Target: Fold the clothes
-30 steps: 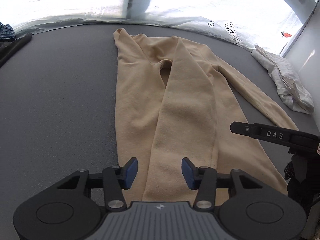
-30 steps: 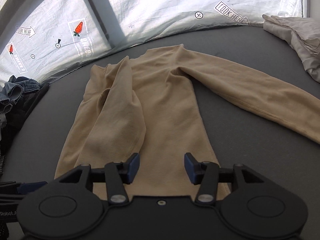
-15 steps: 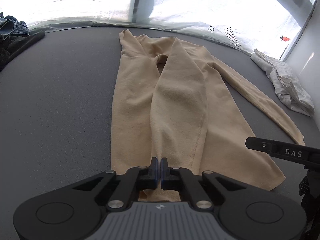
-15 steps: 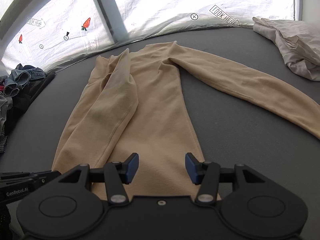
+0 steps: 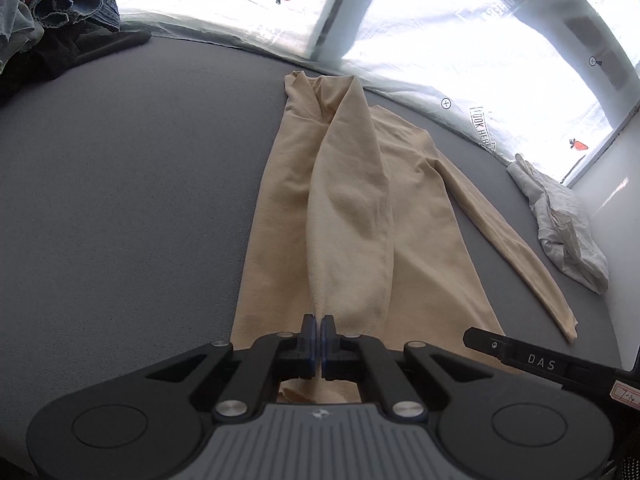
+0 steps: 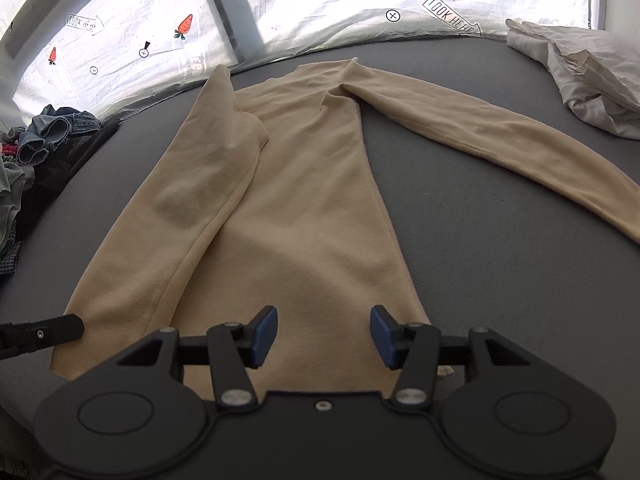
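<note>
Cloth fills the middle of the grey felt-covered counter (image 5: 120, 208): a beige long-sleeved knit top (image 5: 420, 248) lies flat with its neck toward the far edge and its hem nearest the cameras. One sleeve (image 5: 348, 208) is folded over the body, running from the far shoulder down toward the near hem, while the other sleeve (image 6: 500, 136) stretches out over the bare counter to the right, its cuff well apart from the body. The left tongs (image 5: 318, 336) have their blue pads pressed together at the near end of the folded sleeve; sleeve fabric shows just beyond the pads and below them, so they appear to be pinching its cuff, though the cloth in the seam itself is too thin to make out. The right tongs (image 6: 324, 336) stand about half open above the hem of the body, with nothing between the pads, and whether they touch the fabric cannot be told. A crumpled white cloth (image 6: 580, 76) lies at the far right of the counter, apart from the top. A heap of denim and dark clothes (image 5: 60, 12) sits at the far left corner. A white printed sheet with small carrots and arrow labels (image 6: 320, 0) hangs behind the far edge.
</note>
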The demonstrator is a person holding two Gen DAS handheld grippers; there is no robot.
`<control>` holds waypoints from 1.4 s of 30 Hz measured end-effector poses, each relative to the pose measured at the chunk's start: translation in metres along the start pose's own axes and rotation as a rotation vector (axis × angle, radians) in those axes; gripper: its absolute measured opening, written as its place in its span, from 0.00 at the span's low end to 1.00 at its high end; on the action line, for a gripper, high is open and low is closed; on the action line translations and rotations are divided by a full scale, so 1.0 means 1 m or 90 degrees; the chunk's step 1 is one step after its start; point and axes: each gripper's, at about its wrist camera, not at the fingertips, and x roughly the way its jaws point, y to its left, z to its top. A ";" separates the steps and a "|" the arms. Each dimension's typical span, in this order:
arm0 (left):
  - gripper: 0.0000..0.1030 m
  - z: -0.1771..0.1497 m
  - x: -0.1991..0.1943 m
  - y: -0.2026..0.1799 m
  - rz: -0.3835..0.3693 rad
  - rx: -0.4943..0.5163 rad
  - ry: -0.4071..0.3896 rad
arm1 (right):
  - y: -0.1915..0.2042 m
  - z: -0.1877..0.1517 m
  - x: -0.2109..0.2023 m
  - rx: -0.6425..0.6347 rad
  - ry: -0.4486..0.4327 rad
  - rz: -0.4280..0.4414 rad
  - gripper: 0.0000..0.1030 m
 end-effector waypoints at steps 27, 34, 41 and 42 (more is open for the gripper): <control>0.15 0.043 0.020 -0.010 0.037 0.055 -0.022 | 0.010 0.039 0.026 -0.022 -0.021 0.027 0.28; 0.15 0.085 0.063 -0.034 0.003 0.087 -0.011 | -0.014 0.074 0.054 0.016 -0.028 -0.028 0.28; 0.15 0.142 0.135 -0.048 -0.004 0.073 0.000 | -0.064 0.118 0.072 0.070 -0.063 -0.123 0.28; 0.15 0.151 0.147 -0.046 -0.005 0.065 0.005 | -0.071 0.122 0.073 0.077 -0.067 -0.139 0.28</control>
